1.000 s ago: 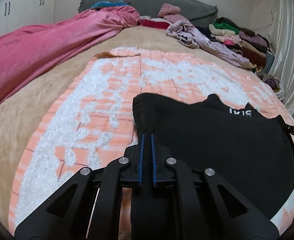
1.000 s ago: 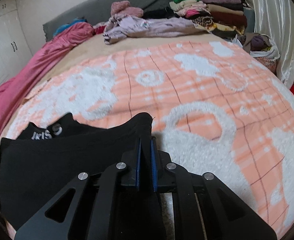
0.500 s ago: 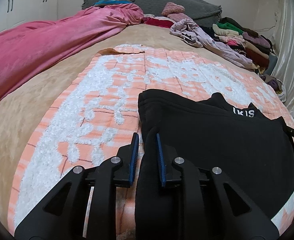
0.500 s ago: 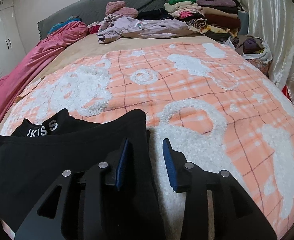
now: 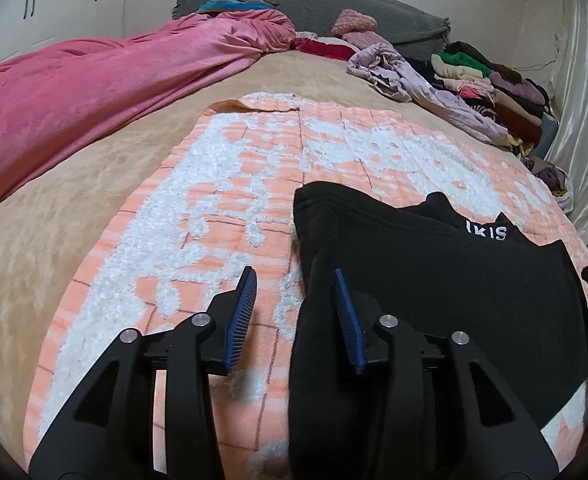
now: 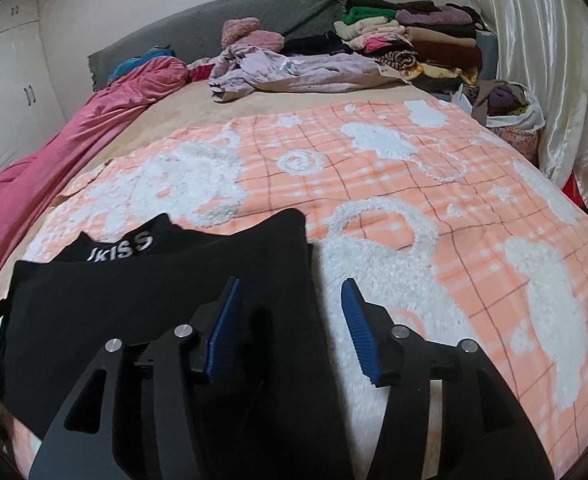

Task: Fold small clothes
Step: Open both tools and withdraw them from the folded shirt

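A black garment with white letters lies folded on the orange and white blanket. My left gripper is open over the garment's left edge and holds nothing. In the right wrist view the same black garment lies at lower left on the blanket. My right gripper is open over the garment's right edge, its left finger above the cloth and its right finger above the blanket.
A pink quilt runs along the left side of the bed. A lilac garment and a pile of folded clothes lie at the far end by the grey headboard. A white curtain hangs on the right.
Both grippers were shut on the garment's edges one second ago. Both have opened wide and let go, and the garment now lies flat on the blanket.
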